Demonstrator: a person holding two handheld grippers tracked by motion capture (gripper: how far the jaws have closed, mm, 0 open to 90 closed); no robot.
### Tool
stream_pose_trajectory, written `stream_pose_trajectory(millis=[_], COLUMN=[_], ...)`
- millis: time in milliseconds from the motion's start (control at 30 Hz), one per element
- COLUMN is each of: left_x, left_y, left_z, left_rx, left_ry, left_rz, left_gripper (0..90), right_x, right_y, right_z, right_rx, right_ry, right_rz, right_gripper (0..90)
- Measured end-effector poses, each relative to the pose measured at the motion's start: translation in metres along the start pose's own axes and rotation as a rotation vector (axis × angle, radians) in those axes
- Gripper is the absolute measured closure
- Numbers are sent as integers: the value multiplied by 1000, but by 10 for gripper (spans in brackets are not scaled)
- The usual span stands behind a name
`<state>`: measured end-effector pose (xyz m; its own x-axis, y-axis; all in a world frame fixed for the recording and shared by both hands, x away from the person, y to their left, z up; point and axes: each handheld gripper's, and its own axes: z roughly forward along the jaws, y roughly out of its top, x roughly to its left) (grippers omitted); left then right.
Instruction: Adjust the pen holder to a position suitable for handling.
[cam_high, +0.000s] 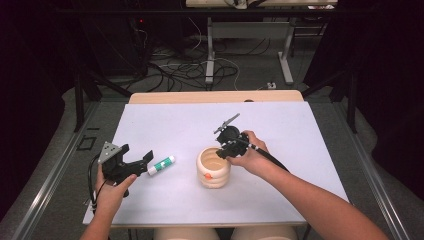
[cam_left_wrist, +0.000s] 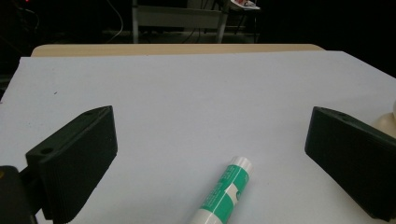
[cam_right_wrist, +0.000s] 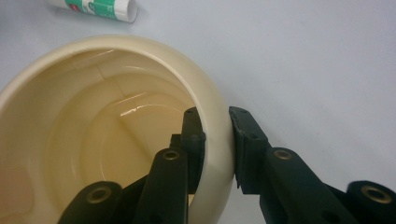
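Cream plastic is pinched hard at centre frame in the high view: the right gripper (cam_high: 227, 150) has the wall of the cream cup (cam_high: 213, 167) clamped, one jaw inside the rim, one outside, as the right gripper view makes plain with the cup's wall (cam_right_wrist: 217, 135) squeezed between the pads. So the step in hand looks like gripping and steadying the cup, perhaps shifting it across the white table (cam_high: 300, 150). Over at lower left, the left gripper (cam_high: 131, 162) hovers with its jaws spread wide and nothing between the pads, the green-and-white tube (cam_high: 161, 165) lying just beyond its tips. In the left gripper view that tube (cam_left_wrist: 224, 191) sits low in the frame between the two jaws, untouched. Its long axis runs from lower left to upper right in the high view, its upper-right end pointing toward the cup. Next move, I'd say: the left jaws need to come forward, straddle the tube across its width, and close.
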<state>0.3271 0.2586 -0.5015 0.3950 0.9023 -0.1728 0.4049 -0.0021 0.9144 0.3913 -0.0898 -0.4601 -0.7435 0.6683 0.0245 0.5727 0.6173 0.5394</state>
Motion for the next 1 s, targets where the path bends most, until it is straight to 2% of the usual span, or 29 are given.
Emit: stream_pose_trajectory(millis=[233, 267, 300, 367, 400, 667, 767, 1000], left_x=[0, 0, 0, 0, 0, -1, -1, 0], left_y=[0, 0, 0, 0, 0, 0, 0, -1], left_z=[0, 0, 1, 1, 1, 1, 1, 0], left_rx=[3, 3, 3, 4, 3, 4, 4, 5], left_ry=[0, 1, 1, 1, 1, 2, 3, 4], left_rz=[2, 2, 3, 4, 3, 4, 4, 5], left_gripper=[23, 23, 23, 24, 24, 26, 26, 28], right_x=[2, 2, 1, 1, 1, 0, -1, -2], right_y=[-11, -15, -15, -19, -21, -24, -24, -21], right_z=[4, 10, 7, 10, 12, 12, 12, 2], right_rx=[5, -61, 8, 19, 20, -3, -4, -61], right_ry=[7, 1, 3, -3, -3, 4, 12, 38], right_rz=[-3, 7, -3, 1, -8, 14, 22, 44], right_gripper=[769, 769, 768, 766, 766, 754, 731, 562])
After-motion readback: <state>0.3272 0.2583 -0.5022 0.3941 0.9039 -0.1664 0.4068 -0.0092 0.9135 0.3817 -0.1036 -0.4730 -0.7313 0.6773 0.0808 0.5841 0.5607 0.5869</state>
